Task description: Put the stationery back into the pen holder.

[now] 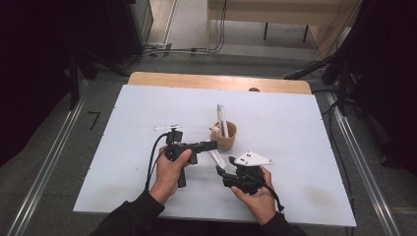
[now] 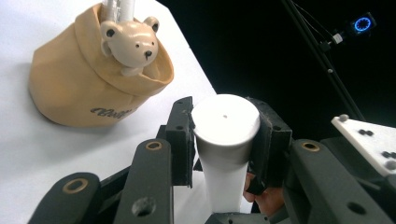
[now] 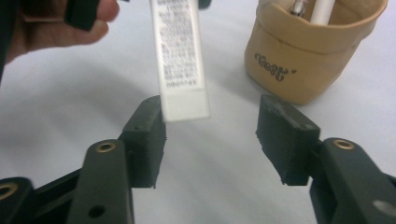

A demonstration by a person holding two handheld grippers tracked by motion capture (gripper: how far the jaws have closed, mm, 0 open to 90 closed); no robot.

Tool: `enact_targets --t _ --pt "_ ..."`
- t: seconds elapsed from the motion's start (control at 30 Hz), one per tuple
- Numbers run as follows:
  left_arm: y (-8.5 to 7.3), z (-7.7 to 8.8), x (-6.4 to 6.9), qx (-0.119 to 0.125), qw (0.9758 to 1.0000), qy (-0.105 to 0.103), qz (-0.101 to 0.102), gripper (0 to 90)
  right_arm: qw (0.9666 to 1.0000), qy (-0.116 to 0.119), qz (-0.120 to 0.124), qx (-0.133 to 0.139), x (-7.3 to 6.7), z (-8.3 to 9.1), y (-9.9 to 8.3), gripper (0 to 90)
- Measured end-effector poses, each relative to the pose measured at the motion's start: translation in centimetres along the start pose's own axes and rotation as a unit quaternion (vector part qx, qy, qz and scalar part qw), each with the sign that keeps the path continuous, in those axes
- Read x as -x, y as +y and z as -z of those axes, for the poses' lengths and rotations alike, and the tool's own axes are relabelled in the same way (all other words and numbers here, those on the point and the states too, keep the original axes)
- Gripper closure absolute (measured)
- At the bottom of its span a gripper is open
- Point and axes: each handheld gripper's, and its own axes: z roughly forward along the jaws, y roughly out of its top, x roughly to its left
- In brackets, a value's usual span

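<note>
Tube (image 2: 225, 140): white, capped end clamped between my left gripper's pads, crimped printed end (image 3: 180, 60) hanging over the table just in front of my right gripper.
Right gripper (image 3: 210, 135): nearest me, jaws apart, nothing pressed; tube's flat end sits close to one pad.
Left gripper (image 1: 209, 145): I see it closed tight on the tube's cap, held just above the table (image 1: 295, 147).
Pouch (image 1: 225, 136): tan, upright, just beyond the tube, pens standing inside.
Bear (image 2: 130, 44): small figure peeking over the pouch rim.
</note>
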Motion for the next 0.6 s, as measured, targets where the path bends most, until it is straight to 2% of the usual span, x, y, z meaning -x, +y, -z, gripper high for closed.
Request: enact_targets --t 0.23,0.37,0.6 --pt "0.4 0.1 0.1 0.006 1.0 0.002 -0.008 65.4 0.9999 -0.005 -0.009 -0.011 0.6 0.0 -0.1 29.5" --pt "0.8 0.1 0.2 0.012 0.9997 0.005 -0.018 65.4 0.9997 -0.013 -0.015 -0.017 1.1 0.0 -0.3 27.9" --pt "1.2 0.1 0.2 0.016 0.9996 0.008 -0.02 65.4 0.9994 -0.017 -0.022 -0.021 1.7 0.1 -0.4 23.3"
